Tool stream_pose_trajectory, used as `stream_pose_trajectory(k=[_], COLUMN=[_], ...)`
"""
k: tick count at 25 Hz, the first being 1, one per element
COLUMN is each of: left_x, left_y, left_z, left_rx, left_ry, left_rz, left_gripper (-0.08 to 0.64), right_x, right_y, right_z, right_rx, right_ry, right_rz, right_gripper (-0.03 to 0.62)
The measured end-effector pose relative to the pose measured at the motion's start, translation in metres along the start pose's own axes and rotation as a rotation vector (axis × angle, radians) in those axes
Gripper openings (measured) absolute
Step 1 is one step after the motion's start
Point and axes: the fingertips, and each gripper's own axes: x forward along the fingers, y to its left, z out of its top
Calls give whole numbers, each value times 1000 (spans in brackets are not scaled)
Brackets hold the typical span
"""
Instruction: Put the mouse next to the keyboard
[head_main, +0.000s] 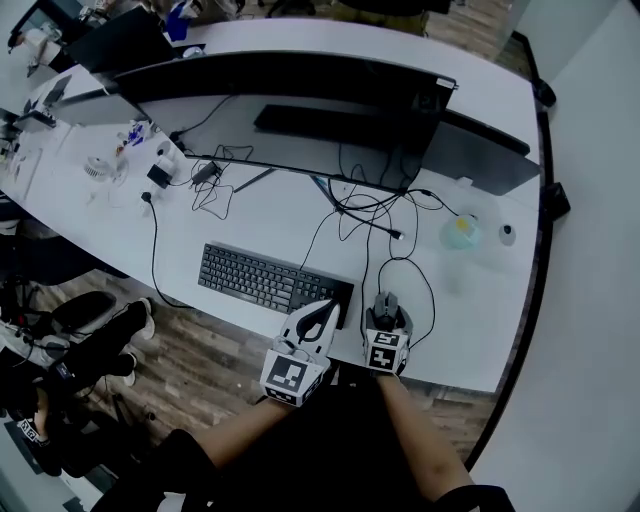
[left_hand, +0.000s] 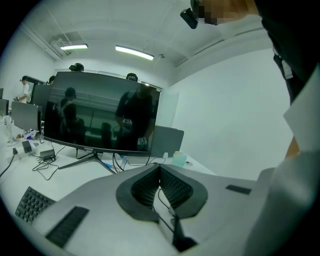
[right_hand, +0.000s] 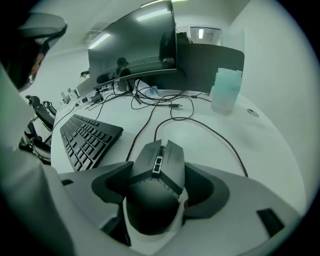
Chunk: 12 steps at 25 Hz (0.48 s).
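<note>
The dark wired mouse (head_main: 386, 302) (right_hand: 162, 150) sits on the white desk (head_main: 460, 310), just right of the black keyboard (head_main: 265, 279) (right_hand: 90, 136). My right gripper (head_main: 386, 316) (right_hand: 159, 172) is shut on the mouse, one jaw pressed against each side, and the mouse's cable runs off toward the monitor. Over the keyboard's right end, my left gripper (head_main: 322, 312) (left_hand: 160, 168) is shut with nothing between its jaws. In the left gripper view only a corner of the keyboard (left_hand: 32, 202) shows at the lower left.
A wide curved monitor (head_main: 300, 75) stands behind the keyboard, with loose cables (head_main: 370, 215) tangled in front of it. A pale translucent container (head_main: 461, 232) (right_hand: 226, 92) stands at the right. Chargers and small items (head_main: 160, 172) lie at the left. The desk's front edge (head_main: 440, 372) is close under my grippers.
</note>
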Motion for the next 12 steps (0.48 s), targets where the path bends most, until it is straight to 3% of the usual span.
stream_pose_trajectory(k=[6, 12], left_x=[-14, -32], left_y=[0, 9], left_z=[8, 15], left_rx=[24, 27], left_ry=[-19, -50], left_rz=[-25, -32], left_gripper=[5, 5], right_x=[-4, -19], right_y=[1, -2], right_z=[-5, 3], right_rx=[22, 84], right_ry=[7, -49], right_rz=[-2, -38], right_gripper=[322, 322])
